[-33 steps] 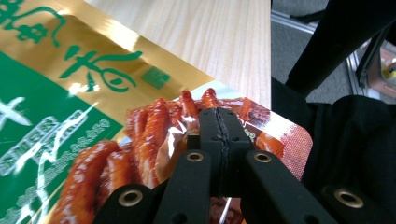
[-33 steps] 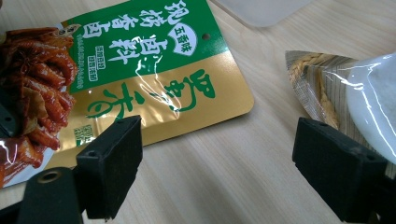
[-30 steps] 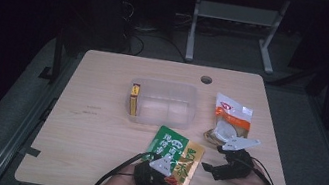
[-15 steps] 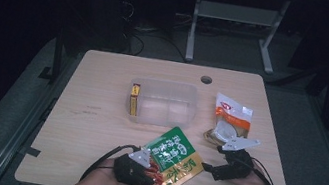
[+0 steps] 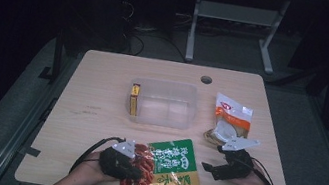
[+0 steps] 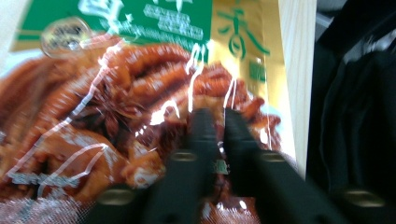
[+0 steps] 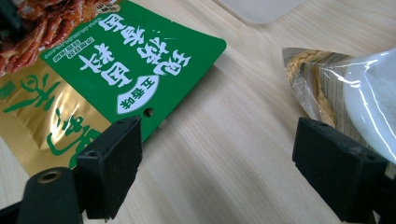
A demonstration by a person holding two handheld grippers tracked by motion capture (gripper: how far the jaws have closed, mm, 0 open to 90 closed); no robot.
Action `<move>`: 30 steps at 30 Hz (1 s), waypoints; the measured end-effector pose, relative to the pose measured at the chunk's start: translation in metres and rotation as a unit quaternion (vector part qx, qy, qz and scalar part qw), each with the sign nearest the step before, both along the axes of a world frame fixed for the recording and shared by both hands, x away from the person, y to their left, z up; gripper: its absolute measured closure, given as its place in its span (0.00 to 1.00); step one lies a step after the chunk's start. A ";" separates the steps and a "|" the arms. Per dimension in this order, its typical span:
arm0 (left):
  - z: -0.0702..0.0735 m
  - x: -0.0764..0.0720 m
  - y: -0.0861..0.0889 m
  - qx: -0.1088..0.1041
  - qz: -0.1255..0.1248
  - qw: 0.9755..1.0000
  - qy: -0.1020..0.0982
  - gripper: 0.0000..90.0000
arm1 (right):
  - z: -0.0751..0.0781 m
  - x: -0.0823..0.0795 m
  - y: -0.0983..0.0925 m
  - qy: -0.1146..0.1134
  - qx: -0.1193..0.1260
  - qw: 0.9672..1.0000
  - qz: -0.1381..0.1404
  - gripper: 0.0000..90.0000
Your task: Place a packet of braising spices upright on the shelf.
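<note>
Below centre in the high view, the left gripper (image 5: 132, 167) is resting over the red end of the green snack bag (image 5: 168, 166), its jaws (narrowly apart) having just been opening, the bag lying under them. Lower right, the right gripper (image 5: 213, 167) is hovering wide open, empty, beside the white pouch (image 5: 230, 119).
</note>
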State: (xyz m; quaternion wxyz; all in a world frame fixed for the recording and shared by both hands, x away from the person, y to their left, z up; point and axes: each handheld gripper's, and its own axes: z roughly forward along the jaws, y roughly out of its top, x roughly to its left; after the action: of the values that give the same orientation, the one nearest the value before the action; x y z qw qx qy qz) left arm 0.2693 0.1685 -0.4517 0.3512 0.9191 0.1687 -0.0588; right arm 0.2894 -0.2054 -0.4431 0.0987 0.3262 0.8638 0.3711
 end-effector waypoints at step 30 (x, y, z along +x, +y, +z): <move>-0.013 0.054 -0.001 0.013 -0.005 0.998 -0.063 0.18 | -0.002 0.000 -0.001 -0.002 -0.008 1.000 0.003 0.18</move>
State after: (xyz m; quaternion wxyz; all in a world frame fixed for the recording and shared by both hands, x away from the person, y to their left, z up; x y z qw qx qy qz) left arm 0.3231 0.1671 -0.4650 0.3485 0.9264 0.1422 -0.0006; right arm 0.2897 -0.2060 -0.4447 0.1016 0.3219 0.8678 0.3647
